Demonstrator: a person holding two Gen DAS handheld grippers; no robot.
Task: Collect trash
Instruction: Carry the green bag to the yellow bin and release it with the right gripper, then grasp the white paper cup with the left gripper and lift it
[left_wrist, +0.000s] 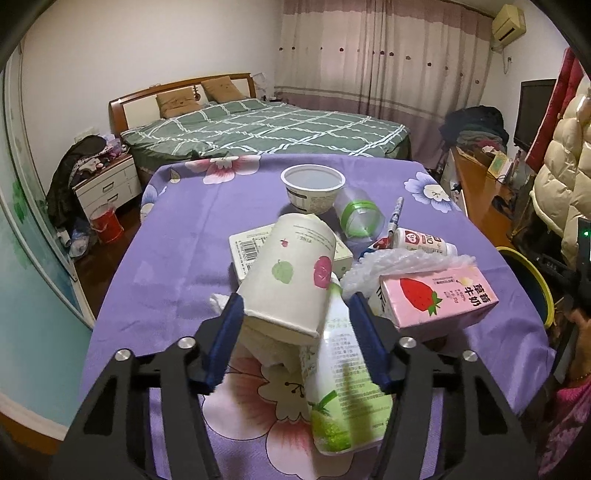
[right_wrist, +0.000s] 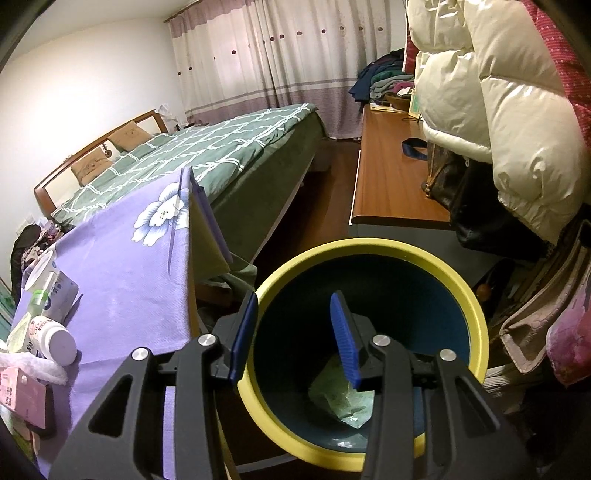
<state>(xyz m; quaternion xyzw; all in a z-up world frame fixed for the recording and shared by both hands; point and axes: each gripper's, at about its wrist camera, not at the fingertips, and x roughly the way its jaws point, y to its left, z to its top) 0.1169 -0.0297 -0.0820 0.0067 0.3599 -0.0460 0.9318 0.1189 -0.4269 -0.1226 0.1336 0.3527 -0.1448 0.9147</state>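
- The trash lies heaped on the purple-clothed bench (left_wrist: 177, 258): a cream paper tub (left_wrist: 291, 273), a green-labelled bottle (left_wrist: 340, 380), a strawberry milk carton (left_wrist: 436, 299), a white bowl (left_wrist: 313, 188) and more.
- The left tool (left_wrist: 295, 314) stands wide around the tub's base and the bottle's neck; whether its pads touch either is unclear.
- The right tool (right_wrist: 295, 332) hangs wide and empty over the yellow-rimmed bin (right_wrist: 476, 314), which holds one greenish wrapper (right_wrist: 343, 402).
- Judged so, most of the collecting remains.
- Overlapping items may shift when one is lifted.
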